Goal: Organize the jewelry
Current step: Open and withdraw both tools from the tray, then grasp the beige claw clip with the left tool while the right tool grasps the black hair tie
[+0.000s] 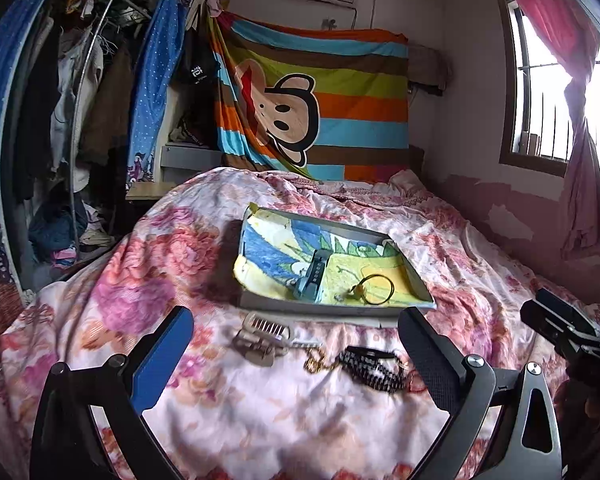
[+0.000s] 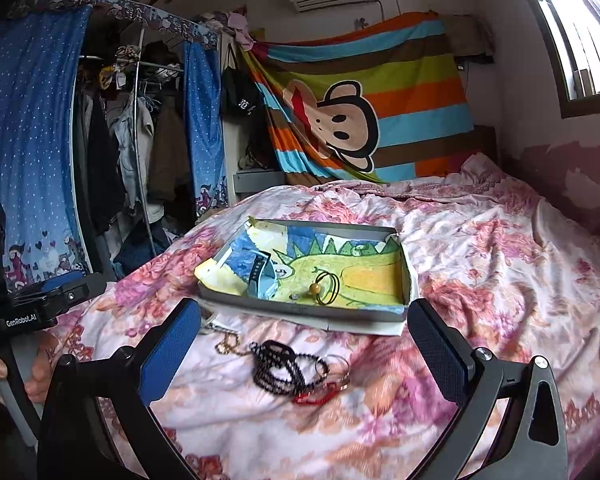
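Note:
A shallow grey box (image 1: 414, 284) (image 2: 408, 280) lined with a child's drawing lies on the floral bedspread. In it lie a blue watch band (image 1: 313, 276) (image 2: 260, 276) and a black ring with a yellow bead (image 1: 376, 290) (image 2: 326, 286). In front of the box on the bedspread lie a black beaded bracelet (image 1: 370, 368) (image 2: 278, 364), a gold chain (image 1: 316, 362) (image 2: 228, 344), a silver clasp piece (image 1: 262, 340), metal rings (image 2: 332, 364) and a red cord (image 2: 316, 396). My left gripper (image 1: 296, 356) and right gripper (image 2: 304, 348) are both open and empty above these loose pieces.
The floral bedspread (image 1: 228, 420) (image 2: 500, 260) covers the whole bed. A striped monkey blanket (image 1: 312, 100) hangs at the head. An open wardrobe with blue curtains (image 2: 32, 140) stands at the left. The other gripper shows at the right edge (image 1: 564, 328) and at the left edge (image 2: 24, 312).

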The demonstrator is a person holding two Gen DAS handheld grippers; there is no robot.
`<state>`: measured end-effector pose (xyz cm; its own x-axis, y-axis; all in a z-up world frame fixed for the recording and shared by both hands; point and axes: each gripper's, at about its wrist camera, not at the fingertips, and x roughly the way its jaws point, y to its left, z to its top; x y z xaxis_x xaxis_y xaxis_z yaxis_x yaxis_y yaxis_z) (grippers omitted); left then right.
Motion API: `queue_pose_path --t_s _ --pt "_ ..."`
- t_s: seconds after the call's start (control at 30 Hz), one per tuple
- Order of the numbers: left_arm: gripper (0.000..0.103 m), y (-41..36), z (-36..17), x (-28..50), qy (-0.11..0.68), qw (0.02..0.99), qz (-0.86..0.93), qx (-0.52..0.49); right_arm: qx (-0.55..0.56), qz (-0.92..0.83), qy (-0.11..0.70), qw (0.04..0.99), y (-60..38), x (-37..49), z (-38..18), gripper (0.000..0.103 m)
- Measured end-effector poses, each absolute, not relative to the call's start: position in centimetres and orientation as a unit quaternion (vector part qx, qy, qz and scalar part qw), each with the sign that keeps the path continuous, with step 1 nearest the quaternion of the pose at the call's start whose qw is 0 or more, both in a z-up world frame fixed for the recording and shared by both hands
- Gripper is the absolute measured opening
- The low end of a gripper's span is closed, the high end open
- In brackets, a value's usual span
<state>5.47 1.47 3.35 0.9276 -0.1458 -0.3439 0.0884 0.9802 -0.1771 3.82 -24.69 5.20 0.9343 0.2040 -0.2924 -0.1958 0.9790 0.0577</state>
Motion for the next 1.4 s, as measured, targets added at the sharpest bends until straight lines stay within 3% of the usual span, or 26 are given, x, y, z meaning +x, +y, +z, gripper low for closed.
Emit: queue_pose_path --t_s 0.6,1.0,1.4 --pt "0.103 2.2 1.2 1.3 0.235 0.969 -0.044 -0.061 0.006 0.089 0.230 0.969 -24.0 1.0 1.2 0.102" --pt "0.103 2.5 -1.2 5.3 0.328 0.943 -0.039 -0.049 0.021 0.110 0.330 0.937 -25.0 5.9 -1.7 0.102" --pt "0.103 2.4 -1.9 11.9 0.364 0.928 -0.067 -0.037 0.036 0.159 0.378 0.911 -23.6 14.4 -4.0 0.100"
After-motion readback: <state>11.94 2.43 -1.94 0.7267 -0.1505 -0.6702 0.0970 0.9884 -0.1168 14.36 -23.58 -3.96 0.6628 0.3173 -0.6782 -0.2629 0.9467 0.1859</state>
